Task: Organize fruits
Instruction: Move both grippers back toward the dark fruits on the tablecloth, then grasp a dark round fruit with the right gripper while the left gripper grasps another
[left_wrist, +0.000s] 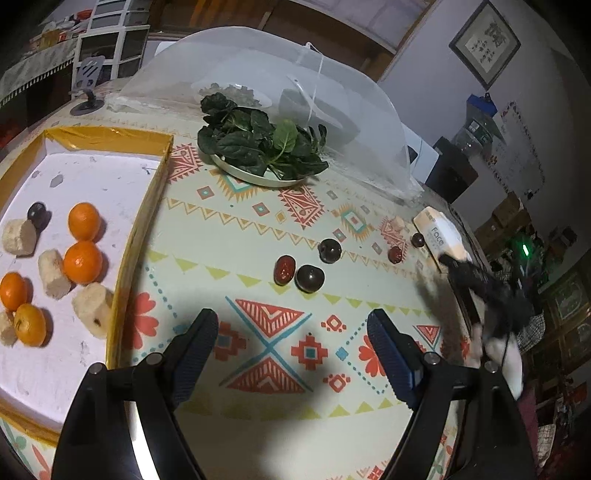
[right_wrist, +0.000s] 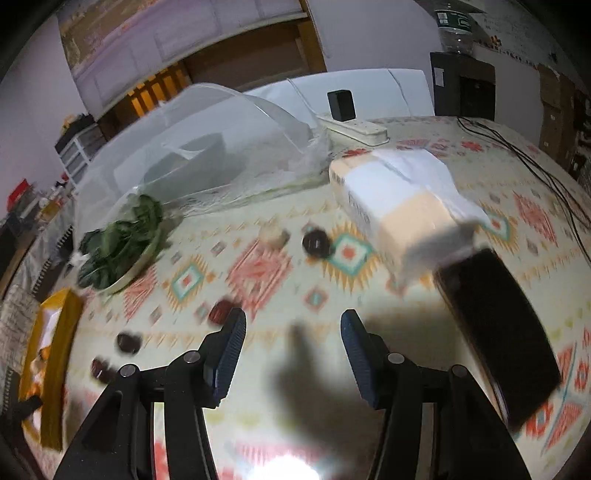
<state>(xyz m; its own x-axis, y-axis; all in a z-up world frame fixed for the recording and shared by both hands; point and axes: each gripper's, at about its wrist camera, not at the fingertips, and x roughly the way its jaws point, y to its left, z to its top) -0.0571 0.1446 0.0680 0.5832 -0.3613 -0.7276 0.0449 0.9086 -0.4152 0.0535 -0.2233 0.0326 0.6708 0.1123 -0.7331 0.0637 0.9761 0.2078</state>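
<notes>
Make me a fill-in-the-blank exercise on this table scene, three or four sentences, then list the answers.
1. The shallow gold-edged box holds ____ oranges among pale fruit chunks.
2. The leafy greens lie on a ____.
3. Nothing sits between the fingers of the left hand-held gripper; its jaws are ____.
4. The tissue pack carries the printed word ____.

Missing words: four; plate; open; Face
</notes>
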